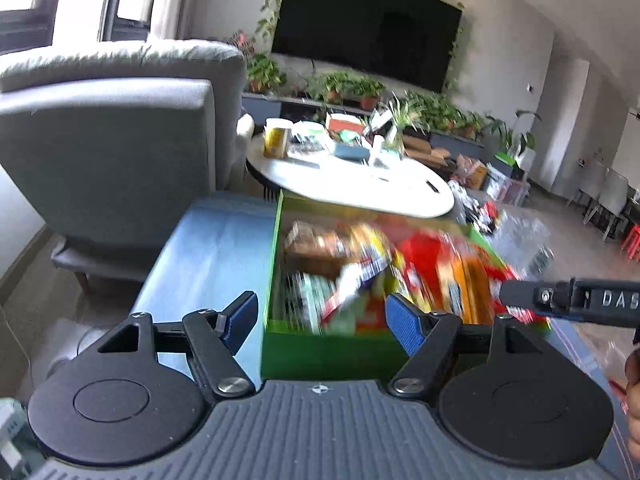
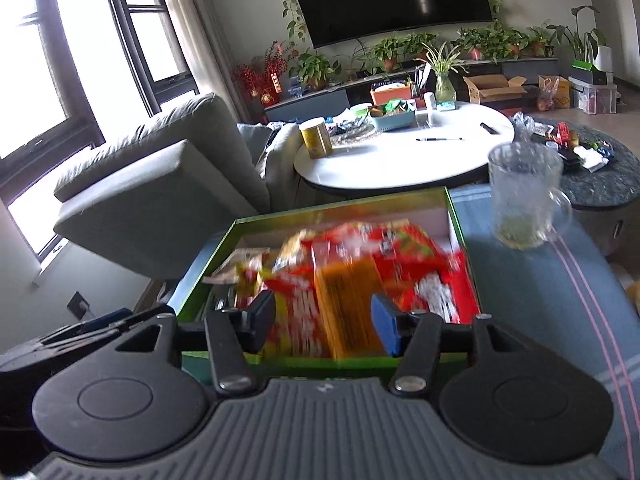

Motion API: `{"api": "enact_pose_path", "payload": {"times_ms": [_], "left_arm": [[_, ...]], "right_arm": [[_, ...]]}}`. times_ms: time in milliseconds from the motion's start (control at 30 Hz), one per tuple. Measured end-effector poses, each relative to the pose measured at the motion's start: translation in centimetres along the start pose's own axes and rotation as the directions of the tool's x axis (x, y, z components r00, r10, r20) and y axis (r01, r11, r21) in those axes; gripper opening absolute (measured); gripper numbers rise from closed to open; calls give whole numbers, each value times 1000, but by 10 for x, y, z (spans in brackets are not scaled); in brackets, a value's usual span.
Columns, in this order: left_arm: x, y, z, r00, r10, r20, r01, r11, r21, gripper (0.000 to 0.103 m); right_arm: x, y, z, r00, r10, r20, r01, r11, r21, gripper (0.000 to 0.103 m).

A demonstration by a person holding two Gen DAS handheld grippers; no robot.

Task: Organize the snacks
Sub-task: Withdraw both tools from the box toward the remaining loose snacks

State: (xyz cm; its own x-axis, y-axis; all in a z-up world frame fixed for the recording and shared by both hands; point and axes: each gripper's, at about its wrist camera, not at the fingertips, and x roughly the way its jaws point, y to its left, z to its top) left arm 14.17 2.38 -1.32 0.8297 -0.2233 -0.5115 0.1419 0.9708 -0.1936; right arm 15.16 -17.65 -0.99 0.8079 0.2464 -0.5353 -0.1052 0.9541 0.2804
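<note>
Right wrist view shows one green box (image 2: 454, 208) of blurred snack packets (image 2: 352, 280) beside one glass mug (image 2: 524, 196), both grippers, right gripper (image 2: 324, 316) and left gripper (image 1: 322, 320), parted and empty.

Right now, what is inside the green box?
The green box holds a blurred heap of snack packets, mostly red, orange and yellow. Print is unreadable. A bare white corner shows at far right; the floor under the packets is covered.

We see a green cardboard box (image 2: 340, 202) of red, orange and yellow snack packets (image 2: 352, 276) on a blue pink-striped cloth (image 2: 560, 300).
</note>
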Motion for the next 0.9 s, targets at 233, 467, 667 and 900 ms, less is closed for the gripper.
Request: {"api": "enact_pose_path", "payload": {"times_ms": [233, 467, 667, 900], "left_arm": [[-3, -16, -39, 996, -6, -93, 12, 998, 66, 68], [5, -20, -57, 989, 29, -147, -19, 997, 68, 68], [15, -32, -64, 984, 20, -177, 2, 992, 123, 68], [28, -54, -70, 976, -41, -213, 79, 981, 174, 68]], "right_arm": [[-12, -9, -24, 999, -1, -46, 3, 999, 41, 84], [-15, -22, -40, 997, -4, -78, 11, 997, 79, 84], [-15, -35, -50, 996, 0, -94, 11, 993, 121, 84], [-12, -42, -56, 993, 0, -115, 17, 989, 150, 84]]}}
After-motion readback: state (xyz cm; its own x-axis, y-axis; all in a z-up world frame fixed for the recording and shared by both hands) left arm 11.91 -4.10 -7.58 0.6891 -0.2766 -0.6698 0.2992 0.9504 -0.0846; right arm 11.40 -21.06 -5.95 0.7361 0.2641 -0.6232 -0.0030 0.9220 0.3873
